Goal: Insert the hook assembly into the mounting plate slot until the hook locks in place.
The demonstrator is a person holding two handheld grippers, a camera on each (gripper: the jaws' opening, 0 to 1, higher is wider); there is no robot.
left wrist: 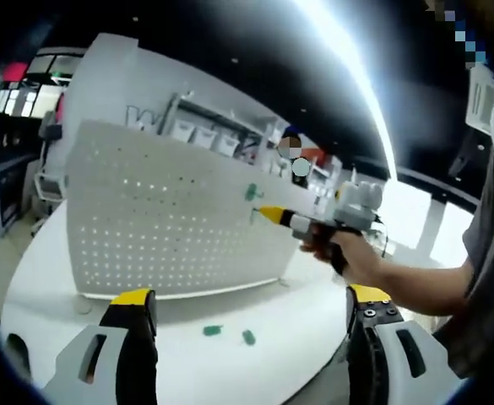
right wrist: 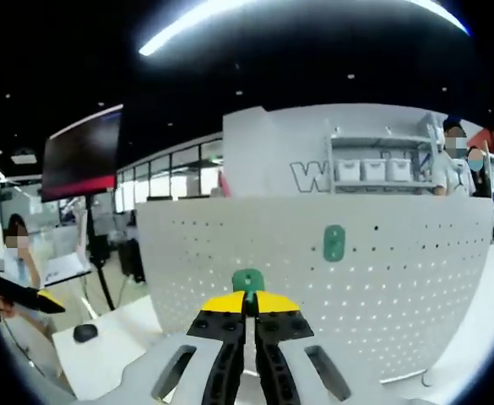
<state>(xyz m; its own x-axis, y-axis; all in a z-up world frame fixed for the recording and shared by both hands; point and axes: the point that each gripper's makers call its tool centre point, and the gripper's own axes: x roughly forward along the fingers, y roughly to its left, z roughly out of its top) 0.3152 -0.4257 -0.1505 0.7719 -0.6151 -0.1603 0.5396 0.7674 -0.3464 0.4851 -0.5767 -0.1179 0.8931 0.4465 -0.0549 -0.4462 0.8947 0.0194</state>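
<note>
- Pegboard (left wrist: 175, 224) stands upright on the round white worktop (left wrist: 230, 354); this white perforated plate serves as your mounting plate, seen again in the right gripper view (right wrist: 399, 278).
- Your right tool (right wrist: 248, 308) has its yellow-tipped jaws pressed together on a green hook (right wrist: 248, 283), which pokes up just above the tips, right in front of the plate's holes.
- In the left gripper view that same right tool (left wrist: 268, 213) reaches in from the right, held in your hand (left wrist: 348, 253), its yellow tip at the face of the plate.
- A second green hook (right wrist: 334, 243) already sits on the plate, higher than the one you hold; in the left gripper view it shows as a green piece (left wrist: 253, 193) just above the right tool's tip.
- Your left tool (left wrist: 251, 308) hangs with its jaws wide apart and nothing between them, low over the worktop.
- Two loose green hooks (left wrist: 230, 334) lie on the worktop in front of the plate, near each other but apart.
- A dark round object (right wrist: 85, 332) rests on the worktop to the left of the plate.
</note>
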